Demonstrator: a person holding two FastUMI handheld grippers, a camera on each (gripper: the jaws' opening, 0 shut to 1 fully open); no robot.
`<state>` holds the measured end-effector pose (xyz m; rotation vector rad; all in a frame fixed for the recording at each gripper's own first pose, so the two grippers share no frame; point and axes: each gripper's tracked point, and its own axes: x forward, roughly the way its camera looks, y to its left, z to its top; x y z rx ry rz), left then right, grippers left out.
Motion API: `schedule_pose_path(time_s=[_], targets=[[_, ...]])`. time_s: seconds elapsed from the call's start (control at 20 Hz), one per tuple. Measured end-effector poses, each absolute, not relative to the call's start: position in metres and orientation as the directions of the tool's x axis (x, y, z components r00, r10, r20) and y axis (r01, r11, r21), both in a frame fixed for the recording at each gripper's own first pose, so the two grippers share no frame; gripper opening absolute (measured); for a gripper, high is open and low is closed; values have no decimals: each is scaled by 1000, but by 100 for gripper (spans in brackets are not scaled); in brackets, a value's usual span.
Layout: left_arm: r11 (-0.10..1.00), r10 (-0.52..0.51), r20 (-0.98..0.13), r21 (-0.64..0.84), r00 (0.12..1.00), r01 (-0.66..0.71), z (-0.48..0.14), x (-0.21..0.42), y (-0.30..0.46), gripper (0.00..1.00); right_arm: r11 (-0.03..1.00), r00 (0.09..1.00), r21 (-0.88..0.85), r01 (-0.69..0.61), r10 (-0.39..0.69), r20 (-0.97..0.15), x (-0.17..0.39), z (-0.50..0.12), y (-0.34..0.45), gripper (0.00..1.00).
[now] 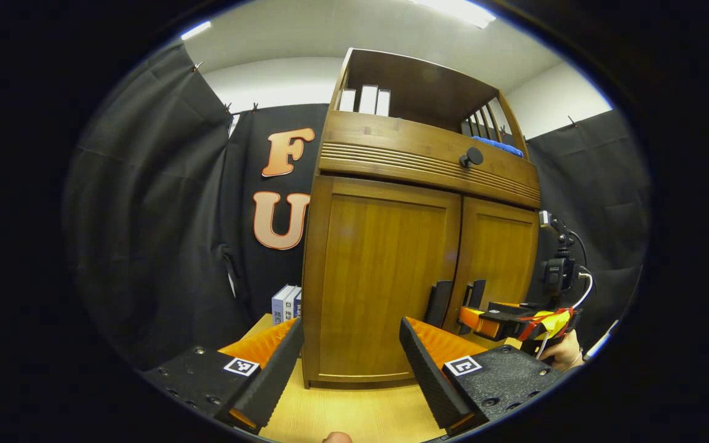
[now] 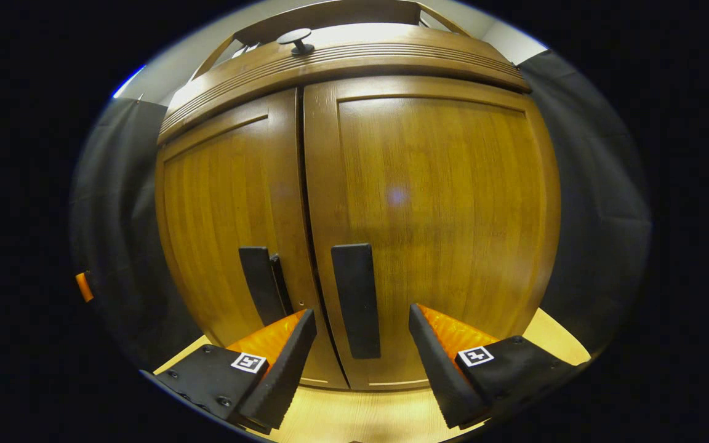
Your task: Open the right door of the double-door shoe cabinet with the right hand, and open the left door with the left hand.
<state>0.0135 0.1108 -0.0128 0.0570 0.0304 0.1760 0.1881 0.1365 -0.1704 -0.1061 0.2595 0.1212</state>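
Note:
The wooden shoe cabinet has both doors shut. In the right gripper view the right door [image 2: 440,203] carries a dark vertical handle [image 2: 356,298], and the left door [image 2: 225,209] has its own handle [image 2: 260,283]. My right gripper [image 2: 360,360] is open, its fingers straddling the lower end of the right handle without pressing on it. In the left gripper view the left door [image 1: 382,277] faces me, with both handles [image 1: 439,301] near the middle seam. My left gripper [image 1: 351,366] is open and empty, a short way in front of the left door. The right gripper [image 1: 484,320] reaches in from the right.
Above the doors is a drawer with a round knob [image 1: 471,157]. The open top shelf holds white books [image 1: 365,99] and a blue cloth [image 1: 499,144]. More books [image 1: 285,303] stand left of the cabinet on the light wooden tabletop [image 1: 342,412]. A hand [image 1: 567,351] holds the right gripper.

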Motion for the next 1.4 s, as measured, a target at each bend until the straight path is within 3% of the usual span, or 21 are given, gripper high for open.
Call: schedule_pose_path(time_s=[0.1, 0.15, 0.25, 0.3, 0.4, 0.5, 0.6, 0.7, 0.75, 0.85, 0.9, 1.0, 1.05, 1.25, 1.3, 1.4], targets=[[981, 184, -22, 60, 983, -183, -14, 14, 119, 94, 988, 963, -95, -126, 99, -249, 199, -170, 137, 98], [981, 189, -19, 59, 982, -187, -14, 13, 122, 92, 987, 965, -101, -123, 95, -244, 204, -171, 137, 89], [979, 195, -14, 55, 981, -194, -14, 12, 127, 94, 985, 968, -115, -127, 98, -230, 208, -170, 140, 86], [979, 199, -12, 53, 980, -198, -13, 11, 128, 94, 984, 969, -120, -129, 99, -224, 208, -169, 142, 72], [977, 206, -9, 54, 979, -205, -13, 10, 132, 94, 983, 969, -127, -131, 101, -224, 210, -170, 144, 67], [976, 211, -9, 56, 977, -210, -12, 9, 133, 94, 983, 971, -135, -121, 89, -222, 213, -171, 143, 54], [974, 219, -7, 60, 976, -219, -11, 8, 136, 94, 983, 972, -140, -120, 88, -217, 211, -171, 140, 47], [973, 225, -7, 59, 974, -224, -9, 3, 137, 92, 982, 972, -138, -127, 96, -213, 208, -170, 140, 31], [973, 225, -8, 56, 974, -224, -9, 1, 135, 92, 983, 972, -129, -133, 104, -211, 207, -169, 140, 38], [972, 227, -12, 58, 974, -226, -10, -6, 133, 92, 979, 970, -135, -155, 125, -208, 199, -168, 139, 33], [971, 232, -12, 62, 973, -230, -9, -8, 134, 94, 977, 969, -138, -165, 134, -206, 192, -167, 138, 39], [968, 245, -15, 68, 969, -243, -9, -14, 135, 94, 971, 964, -145, -189, 156, -213, 179, -165, 136, 27], [966, 251, -16, 67, 968, -250, -9, -16, 134, 94, 969, 961, -139, -204, 171, -219, 173, -163, 134, 33], [963, 263, -7, 63, 965, -262, -3, -27, 137, 92, 964, 951, -130, -233, 198, -236, 145, -155, 121, 34], [962, 265, -1, 65, 964, -265, 0, -33, 135, 94, 963, 950, -129, -237, 202, -238, 136, -154, 118, 30], [960, 273, 7, 70, 962, -273, 5, -40, 133, 92, 963, 948, -117, -241, 208, -240, 125, -151, 112, 34]])
